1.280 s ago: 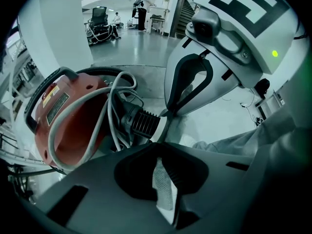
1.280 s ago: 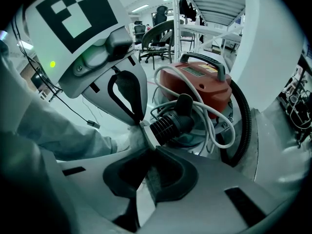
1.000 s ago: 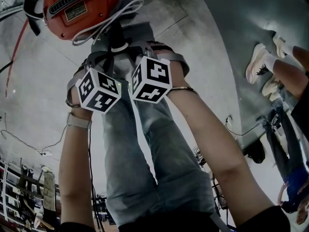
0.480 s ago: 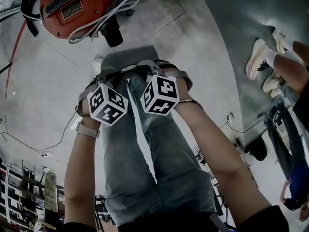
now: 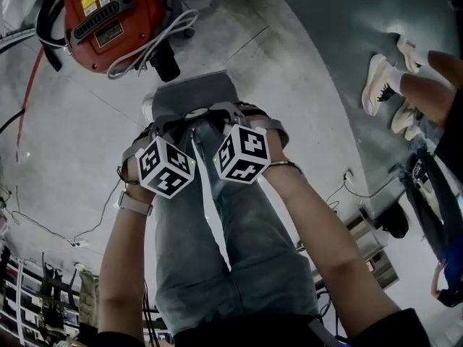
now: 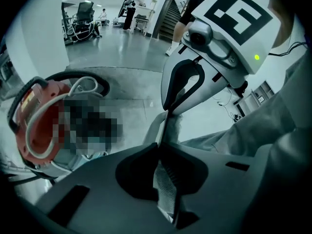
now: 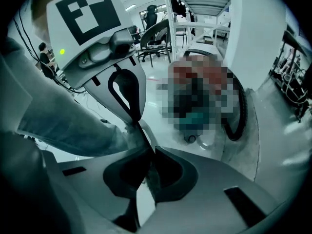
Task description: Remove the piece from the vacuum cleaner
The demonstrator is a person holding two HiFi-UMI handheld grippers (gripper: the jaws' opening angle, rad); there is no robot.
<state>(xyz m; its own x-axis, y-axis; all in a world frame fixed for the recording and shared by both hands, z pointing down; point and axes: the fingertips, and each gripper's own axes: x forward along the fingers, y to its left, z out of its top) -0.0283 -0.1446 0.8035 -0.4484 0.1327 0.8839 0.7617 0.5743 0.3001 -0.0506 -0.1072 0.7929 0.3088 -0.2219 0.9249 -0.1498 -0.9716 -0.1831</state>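
Piece (image 5: 194, 112) is seemingly clamped by left hand-held gripper (image 6: 168, 115) and right hand-held gripper (image 7: 139, 125), held clear of vacuum cleaner (image 5: 108, 16) ahead.

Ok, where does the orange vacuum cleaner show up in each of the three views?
Head view: the vacuum cleaner is at top left, on the floor.
Left gripper view: at the left edge, mid-height, partly under a mosaic patch.
Right gripper view: centre right, mostly under a mosaic patch.
Shared landmark: its black hose.
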